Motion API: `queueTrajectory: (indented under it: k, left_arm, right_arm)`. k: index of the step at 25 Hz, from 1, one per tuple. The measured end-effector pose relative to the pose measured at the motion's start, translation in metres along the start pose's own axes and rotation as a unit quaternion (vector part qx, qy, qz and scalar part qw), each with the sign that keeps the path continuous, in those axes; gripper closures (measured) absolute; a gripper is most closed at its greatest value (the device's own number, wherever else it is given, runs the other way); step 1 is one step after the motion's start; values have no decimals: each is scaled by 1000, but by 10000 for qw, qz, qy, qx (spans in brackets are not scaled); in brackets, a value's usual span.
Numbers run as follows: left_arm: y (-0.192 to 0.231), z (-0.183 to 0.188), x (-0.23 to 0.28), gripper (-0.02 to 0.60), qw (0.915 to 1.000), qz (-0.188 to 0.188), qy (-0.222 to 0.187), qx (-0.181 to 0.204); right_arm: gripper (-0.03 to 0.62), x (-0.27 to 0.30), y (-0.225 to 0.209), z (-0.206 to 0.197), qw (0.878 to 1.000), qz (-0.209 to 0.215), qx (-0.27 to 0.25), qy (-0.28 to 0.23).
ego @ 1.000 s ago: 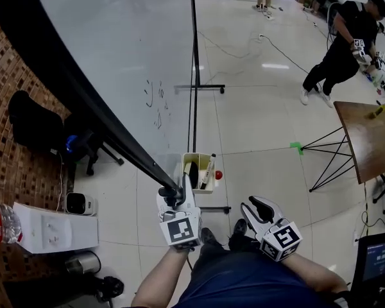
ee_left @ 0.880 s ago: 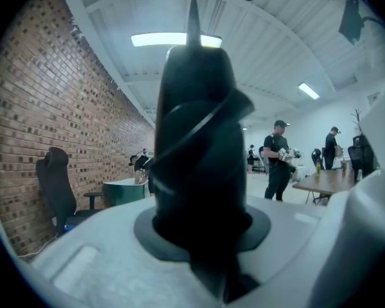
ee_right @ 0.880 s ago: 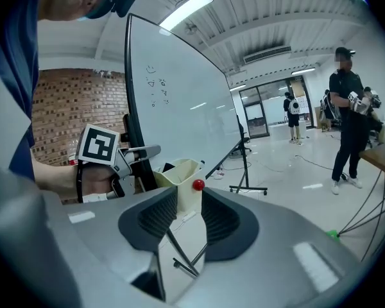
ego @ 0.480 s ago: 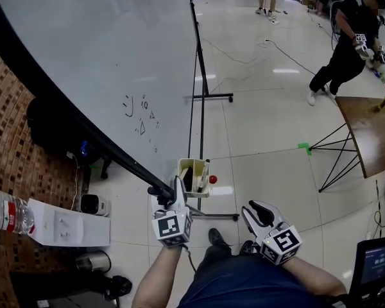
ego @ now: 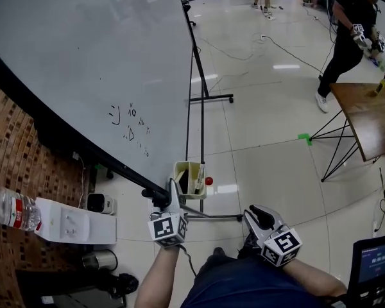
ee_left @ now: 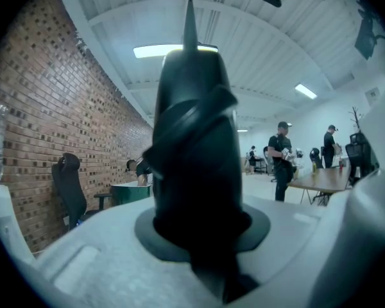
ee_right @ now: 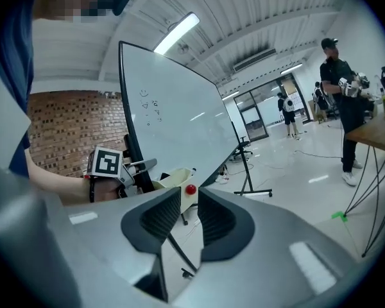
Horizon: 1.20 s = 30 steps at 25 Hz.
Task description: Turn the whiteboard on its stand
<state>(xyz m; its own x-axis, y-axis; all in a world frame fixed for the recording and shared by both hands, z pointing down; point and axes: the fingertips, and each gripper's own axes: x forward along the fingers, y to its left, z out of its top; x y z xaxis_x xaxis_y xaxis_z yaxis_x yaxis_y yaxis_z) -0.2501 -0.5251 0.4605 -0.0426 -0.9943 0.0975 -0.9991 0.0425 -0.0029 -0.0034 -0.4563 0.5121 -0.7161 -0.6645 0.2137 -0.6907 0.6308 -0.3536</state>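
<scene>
The big whiteboard (ego: 102,63) hangs tilted on its black wheeled stand (ego: 196,101), with small pen marks on its face. My left gripper (ego: 169,196) is shut on the lower corner of the board's black frame (ego: 83,147). In the left gripper view that frame corner (ee_left: 192,172) fills the space between the jaws of the left gripper (ee_left: 199,233). My right gripper (ego: 260,218) hangs free to the right, close to my body. Its jaws are closing and nothing is between them. The right gripper view shows the right gripper (ee_right: 189,212), the whiteboard (ee_right: 179,127) and the left gripper (ee_right: 125,169).
A beige tray (ego: 189,177) with pens and a red ball (ego: 208,181) hangs by the stand. A water bottle (ego: 9,210) lies on a white box (ego: 70,226) by the brick wall (ego: 13,165). A wooden table (ego: 369,120), a person (ego: 346,37) and a monitor (ego: 375,262) are at right.
The board has swung round on its stand, its lower frame edge and pen marks shifting left. My left gripper stayed on the corner. The right gripper's jaws narrowed.
</scene>
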Motion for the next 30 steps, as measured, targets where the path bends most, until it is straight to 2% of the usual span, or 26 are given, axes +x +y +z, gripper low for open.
queueTrajectory:
  k: [5,10,15,21,25,30]
  left_arm:
    - [-7,-4,-28,479,10000,-56,-7,-44]
    - [-16,2,-56,473,9996,-211,-121,-125]
    - [-24,-3,-87,469,9995,-268,-95,-166]
    - [-15,-13,-134,472,9995,-239,-154,-111]
    - [-17,-9,-151,471,9995,-217,-220,-13]
    - [-28,-3,-162,472,9999,-139,34,-28]
  right_arm:
    - [513,-16,26,-7,9992,-399,-68,7]
    - [514,-34,80,-47,9980,-257,-327,469]
    - [518,-59,84,-53,9973,-562,-169,436]
    - [519,-83,109,-72,9983,-449,-216,302]
    - [519,-108,113,-71,9991,-368,-25,218]
    - [523,-135,108,-81,9987,-256,251,375]
